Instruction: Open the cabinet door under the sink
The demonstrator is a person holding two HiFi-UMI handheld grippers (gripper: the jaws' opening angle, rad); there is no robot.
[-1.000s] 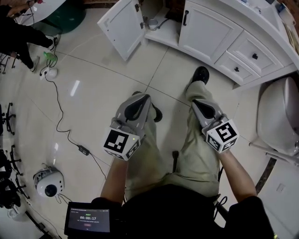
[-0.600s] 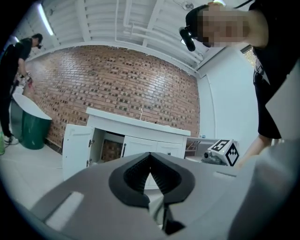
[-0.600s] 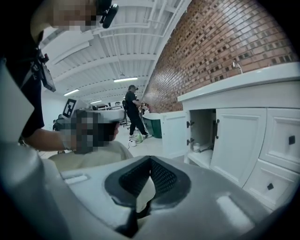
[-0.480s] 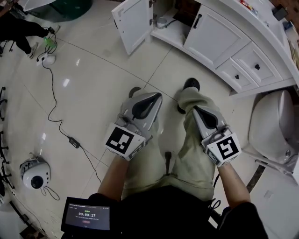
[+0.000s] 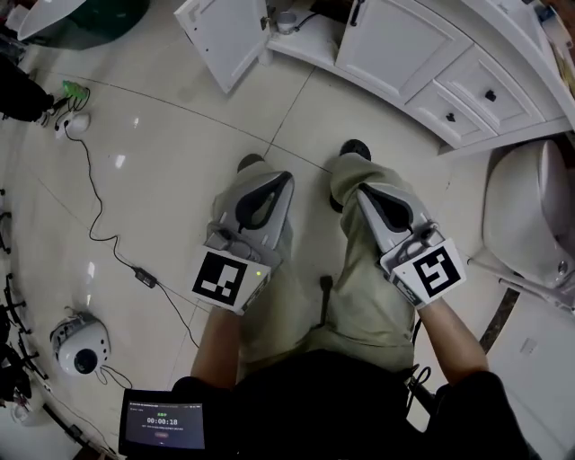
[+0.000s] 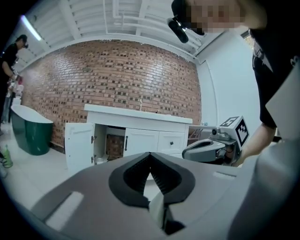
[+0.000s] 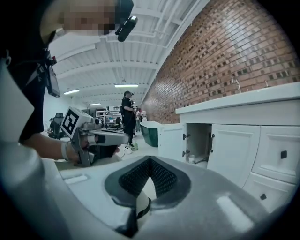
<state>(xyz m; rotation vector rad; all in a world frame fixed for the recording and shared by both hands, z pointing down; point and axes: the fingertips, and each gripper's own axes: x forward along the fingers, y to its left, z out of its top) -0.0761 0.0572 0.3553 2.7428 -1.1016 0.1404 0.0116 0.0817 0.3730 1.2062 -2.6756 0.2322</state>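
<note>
The white vanity cabinet (image 5: pixel 467 63) stands across the far side of the floor. Its left door (image 5: pixel 220 36) under the sink hangs swung out, baring the pipe space (image 5: pixel 286 20); the right door (image 5: pixel 395 45) with its dark handle is closed. I hold both grippers over my thighs, well short of the cabinet. My left gripper (image 5: pixel 268 180) is shut and holds nothing. My right gripper (image 5: pixel 367 193) also looks shut and empty. From the left gripper (image 6: pixel 150 154) I see the open door (image 6: pixel 79 143). From the right gripper (image 7: pixel 150 159) I see the open door (image 7: pixel 171 140).
A white toilet (image 5: pixel 530 216) stands at the right, beside two drawers (image 5: pixel 490 94). A black cable (image 5: pixel 108 234) snakes over the tiles to a round white device (image 5: pixel 79 346). A green tub (image 6: pixel 28 133) sits left of the cabinet. A tablet (image 5: pixel 162 422) hangs at my waist.
My right gripper has lifted a little and my feet have drawn level. The cabinet door stays open and both grippers stay shut.
</note>
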